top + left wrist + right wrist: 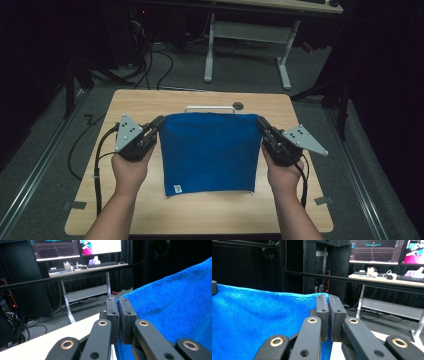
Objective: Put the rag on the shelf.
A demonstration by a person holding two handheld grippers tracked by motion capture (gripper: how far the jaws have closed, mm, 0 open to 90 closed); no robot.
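Counter [150, 102]: pale wood-grain top with rounded corners, standing on grey carpet.
Handle [210, 107]: white bar at the far middle of the counter, its lower part hidden behind the towel.
Hole [238, 105]: small dark round opening just right of the handle, near the far edge.
Towel [207, 152]: blue; its lower edge reached the counter's near half, white tag at the lower left corner.

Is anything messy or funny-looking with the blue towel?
Nothing stands out. The blue towel hangs fairly flat between the left gripper and right gripper, each shut on a top corner, with its lower edge on the table.
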